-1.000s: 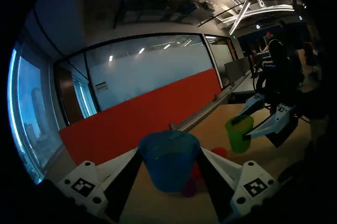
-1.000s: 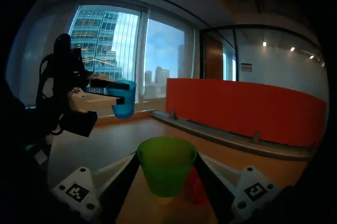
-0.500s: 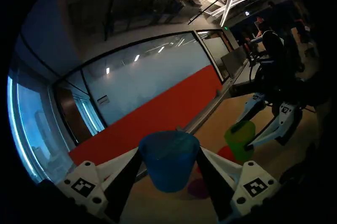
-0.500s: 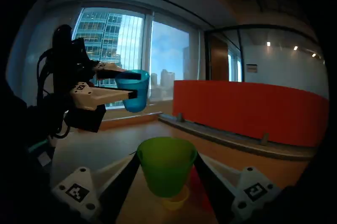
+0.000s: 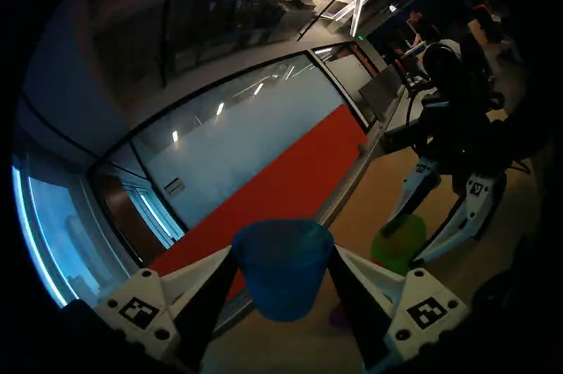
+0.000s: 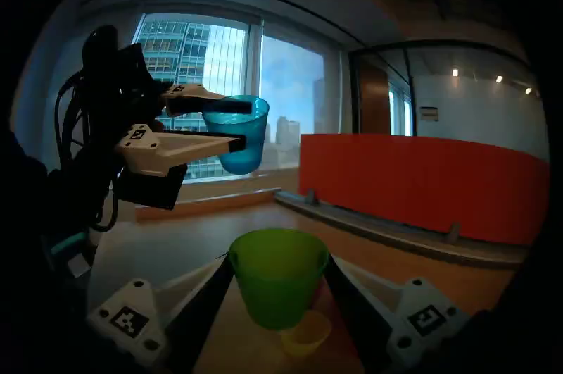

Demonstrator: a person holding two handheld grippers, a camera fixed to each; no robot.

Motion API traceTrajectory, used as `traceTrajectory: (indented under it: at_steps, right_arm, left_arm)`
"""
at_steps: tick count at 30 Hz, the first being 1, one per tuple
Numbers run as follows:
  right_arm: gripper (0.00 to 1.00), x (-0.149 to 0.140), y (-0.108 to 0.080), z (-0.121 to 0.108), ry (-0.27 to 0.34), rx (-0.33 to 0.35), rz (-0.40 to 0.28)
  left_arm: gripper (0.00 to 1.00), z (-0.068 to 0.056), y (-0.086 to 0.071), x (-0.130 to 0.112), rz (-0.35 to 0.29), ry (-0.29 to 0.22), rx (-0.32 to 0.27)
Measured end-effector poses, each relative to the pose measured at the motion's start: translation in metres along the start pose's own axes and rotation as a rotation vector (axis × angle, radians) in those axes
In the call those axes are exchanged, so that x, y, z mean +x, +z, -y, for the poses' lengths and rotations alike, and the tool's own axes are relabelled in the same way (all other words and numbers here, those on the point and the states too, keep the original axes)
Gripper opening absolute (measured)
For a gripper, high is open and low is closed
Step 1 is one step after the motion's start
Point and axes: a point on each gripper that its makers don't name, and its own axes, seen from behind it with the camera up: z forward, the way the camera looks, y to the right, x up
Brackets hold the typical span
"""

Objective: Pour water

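Gripping, left gripper (image 5: 283, 256): fingers narrowed onto a blue cup (image 5: 283, 286), one finger pressed on each side, open mouth up. In the right gripper view this pair sits up and to the left, lifted well clear of the wooden table (image 6: 183, 247), against the window (image 6: 211, 57).

Gripping, right gripper (image 6: 279, 263): fingers likewise narrowed, both pressed on a green cup (image 6: 279, 293), upright and lower than the blue one, the two cups apart.

Contents of either cup: cannot tell.

Small yellow cup (image 6: 305, 334): on the table, just below the green cup.

Red partition (image 6: 422, 184): along the table's far edge.
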Motion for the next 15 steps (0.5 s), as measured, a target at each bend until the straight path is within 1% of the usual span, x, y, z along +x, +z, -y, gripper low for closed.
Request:
traceTrajectory:
  at_steps: [15]
  right_arm:
    - [0.92,0.002,0.016,0.022,-0.011,0.054,0.003]
  left_arm:
    - [0.86,-0.005,0.000,0.016,-0.019,0.098,-0.007]
